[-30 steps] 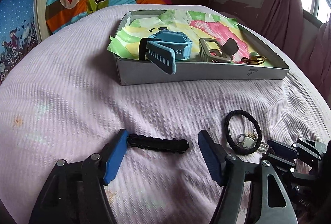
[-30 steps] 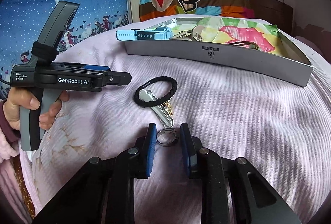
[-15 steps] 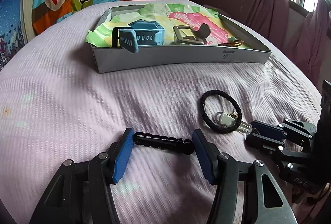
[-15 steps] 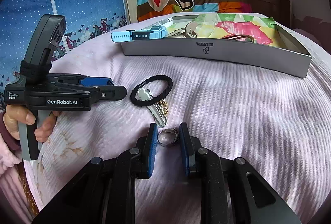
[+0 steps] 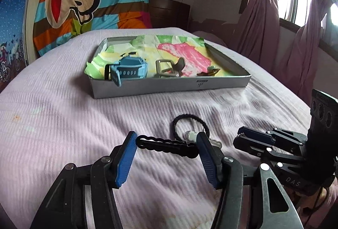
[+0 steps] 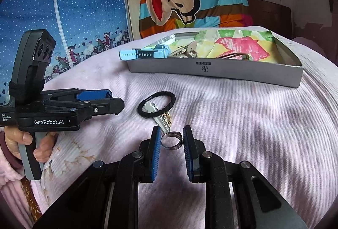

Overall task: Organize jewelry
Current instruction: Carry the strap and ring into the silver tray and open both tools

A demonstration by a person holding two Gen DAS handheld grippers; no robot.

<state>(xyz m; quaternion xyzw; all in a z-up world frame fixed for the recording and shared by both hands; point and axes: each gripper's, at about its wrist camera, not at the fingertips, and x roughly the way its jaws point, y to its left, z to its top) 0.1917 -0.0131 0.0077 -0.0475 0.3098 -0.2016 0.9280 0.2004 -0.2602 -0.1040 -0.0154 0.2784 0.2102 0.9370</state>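
One shallow grey cardboard tray (image 5: 169, 86) is being carried toward the far side of the bed (image 5: 52, 119), lined with crinkled floral paper (image 5: 183, 53). In it, one blue rubber watch (image 5: 128, 71), one metal buckle (image 5: 166, 67) and a small brass piece (image 5: 209, 72) are lying along the near wall. One black braided bracelet (image 5: 166, 145) is being held between the blue ribbed pads of the left hand-held gripper (image 5: 165, 152), its jaws closed on its two ends. One steel ring (image 6: 171, 141) is being framed by the right hand-held gripper (image 6: 171, 144), its jaws partly open, neither pad clearly touching. One black hair tie (image 6: 157, 104) and one silver key (image 6: 158, 118) are resting on the ribbed lilac bedspread.
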